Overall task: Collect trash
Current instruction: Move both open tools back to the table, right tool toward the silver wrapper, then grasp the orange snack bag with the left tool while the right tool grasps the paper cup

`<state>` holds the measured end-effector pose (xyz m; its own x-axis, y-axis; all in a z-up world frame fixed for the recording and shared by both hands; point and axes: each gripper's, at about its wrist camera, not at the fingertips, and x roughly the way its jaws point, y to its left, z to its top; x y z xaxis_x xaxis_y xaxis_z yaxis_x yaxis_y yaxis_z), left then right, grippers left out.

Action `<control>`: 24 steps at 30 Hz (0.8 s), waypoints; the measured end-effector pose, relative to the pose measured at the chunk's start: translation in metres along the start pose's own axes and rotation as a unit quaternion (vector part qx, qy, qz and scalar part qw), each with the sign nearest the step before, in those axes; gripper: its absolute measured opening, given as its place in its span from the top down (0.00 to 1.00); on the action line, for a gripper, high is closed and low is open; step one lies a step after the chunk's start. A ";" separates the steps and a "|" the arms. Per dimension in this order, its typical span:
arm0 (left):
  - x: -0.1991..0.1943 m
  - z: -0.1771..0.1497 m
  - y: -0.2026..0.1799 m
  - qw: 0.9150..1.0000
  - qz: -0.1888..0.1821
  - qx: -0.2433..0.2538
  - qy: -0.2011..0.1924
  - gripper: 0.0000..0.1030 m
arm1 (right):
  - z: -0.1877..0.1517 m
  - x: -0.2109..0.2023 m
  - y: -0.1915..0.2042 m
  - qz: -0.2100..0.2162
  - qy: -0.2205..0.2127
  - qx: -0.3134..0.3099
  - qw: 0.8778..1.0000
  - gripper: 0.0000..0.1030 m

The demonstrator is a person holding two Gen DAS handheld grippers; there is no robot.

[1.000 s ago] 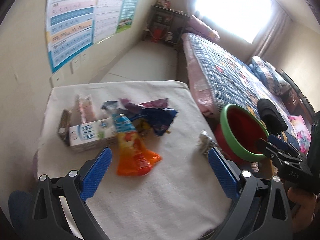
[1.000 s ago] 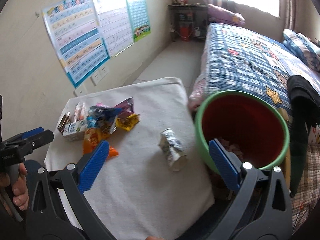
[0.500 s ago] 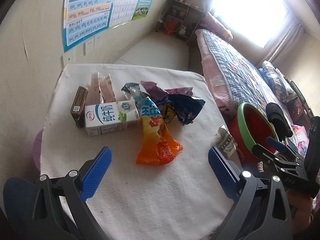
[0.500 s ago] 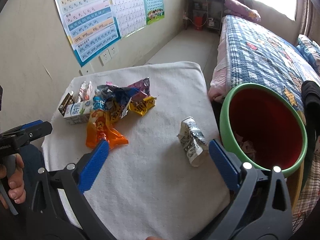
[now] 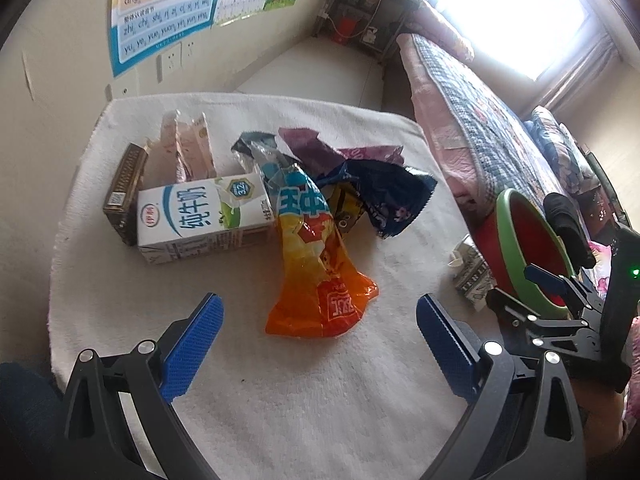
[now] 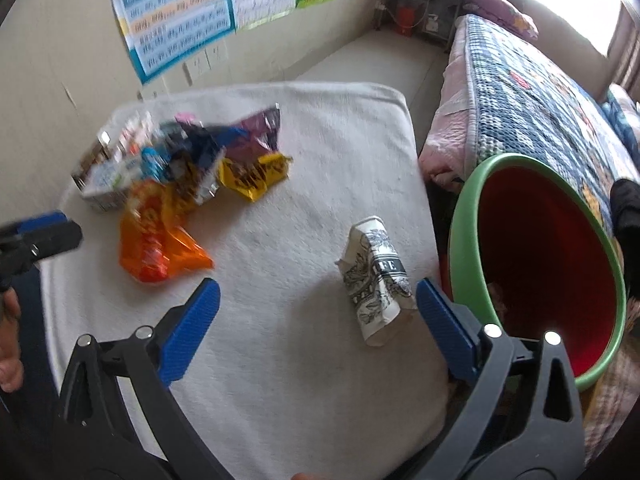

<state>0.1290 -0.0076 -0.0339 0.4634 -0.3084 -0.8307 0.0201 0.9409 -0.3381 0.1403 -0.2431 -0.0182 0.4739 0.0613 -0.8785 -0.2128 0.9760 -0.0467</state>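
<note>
With both our left gripper [image 5: 320, 320] and right gripper [image 6: 318, 304] spread wide and empty, we judge the orange wrapper [image 5: 316, 272] on the table [image 5: 280, 380] light, crinkly, slippery, best pinched at its flat lower edge

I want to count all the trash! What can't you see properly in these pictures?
- Bottom of the red bucket: cut off by its rim and the right claw; contents unclear.
- Wrapper pile: motion-blurred in the right view.
- Pink packets: partly hidden behind the milk carton, left view.
</note>
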 end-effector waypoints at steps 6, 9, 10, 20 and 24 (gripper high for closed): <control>0.026 0.002 0.004 1.000 0.003 -0.008 0.022 0.10 | 0.001 0.026 -0.006 -0.009 0.031 -0.020 0.999 0.23; 0.038 0.004 0.004 0.999 0.005 -0.009 0.032 0.10 | 0.004 0.034 -0.008 -0.010 0.039 -0.025 0.999 0.26; 0.041 0.004 0.004 0.999 0.005 -0.010 0.034 0.10 | 0.005 0.036 -0.009 -0.014 0.039 -0.027 0.999 0.26; 0.074 0.011 0.003 0.998 0.019 -0.003 0.064 0.16 | 0.007 0.059 -0.020 -0.035 0.064 -0.029 0.997 0.34; 0.080 0.014 0.003 0.998 0.019 -0.003 0.068 0.21 | 0.006 0.063 -0.022 -0.040 0.069 -0.034 0.996 0.40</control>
<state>0.1788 -0.0277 -0.0949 0.3398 -0.2895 -0.8948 -0.0010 0.9513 -0.3081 0.1794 -0.2592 -0.0696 0.3717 -0.0507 -0.9270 -0.2389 0.9597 -0.1483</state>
